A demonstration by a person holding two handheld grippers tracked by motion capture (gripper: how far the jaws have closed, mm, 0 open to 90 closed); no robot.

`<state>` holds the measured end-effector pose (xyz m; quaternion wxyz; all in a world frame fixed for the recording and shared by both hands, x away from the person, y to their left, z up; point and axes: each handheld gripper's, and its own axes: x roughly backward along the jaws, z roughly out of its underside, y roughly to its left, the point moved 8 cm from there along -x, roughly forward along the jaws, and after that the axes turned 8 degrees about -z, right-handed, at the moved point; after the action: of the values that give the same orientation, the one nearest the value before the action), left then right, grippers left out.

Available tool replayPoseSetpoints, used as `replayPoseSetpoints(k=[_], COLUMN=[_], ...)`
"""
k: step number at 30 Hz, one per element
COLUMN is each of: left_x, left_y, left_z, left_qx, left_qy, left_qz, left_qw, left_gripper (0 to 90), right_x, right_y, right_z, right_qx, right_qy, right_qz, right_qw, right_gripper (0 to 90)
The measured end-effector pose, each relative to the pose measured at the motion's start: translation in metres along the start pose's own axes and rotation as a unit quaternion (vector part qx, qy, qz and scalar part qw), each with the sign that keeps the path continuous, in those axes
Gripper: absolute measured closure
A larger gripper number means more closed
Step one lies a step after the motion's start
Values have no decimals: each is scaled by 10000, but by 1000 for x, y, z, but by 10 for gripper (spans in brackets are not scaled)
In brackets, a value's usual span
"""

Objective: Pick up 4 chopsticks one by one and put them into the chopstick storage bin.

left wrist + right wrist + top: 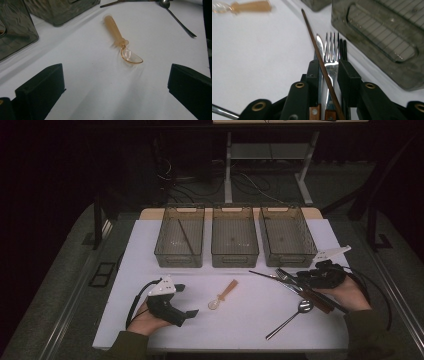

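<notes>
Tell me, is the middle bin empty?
It looks empty: through the middle bin only its bare floor shows, while the left bin holds a thin stick.

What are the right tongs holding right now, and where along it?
The right tongs are closed around a fork, a knife and a brown chopstick together, just behind the fork's tines.

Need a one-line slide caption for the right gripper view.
Right gripper jaws closing around fork, knife and chopstick beside a bin.
</notes>
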<state>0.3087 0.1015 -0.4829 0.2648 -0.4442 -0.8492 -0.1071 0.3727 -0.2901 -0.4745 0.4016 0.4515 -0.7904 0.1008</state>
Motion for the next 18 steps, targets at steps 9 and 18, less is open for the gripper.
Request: replayPoseSetpoints(k=[9,18], left_x=[0,-1], left_y=[-1,-1], left_z=[0,0], left_qx=[-4,-19], left_qy=[6,19], left_qz=[18,28], left_qw=[10000,10000], left_gripper=[0,0], right_x=[-12,-18], right_y=[-6,-7], right_z=[14,18], right_qx=[82,156], right_qy=[434,566], right_qz=[33,-33], right_qw=[9990,9983], right_gripper=[765,788])
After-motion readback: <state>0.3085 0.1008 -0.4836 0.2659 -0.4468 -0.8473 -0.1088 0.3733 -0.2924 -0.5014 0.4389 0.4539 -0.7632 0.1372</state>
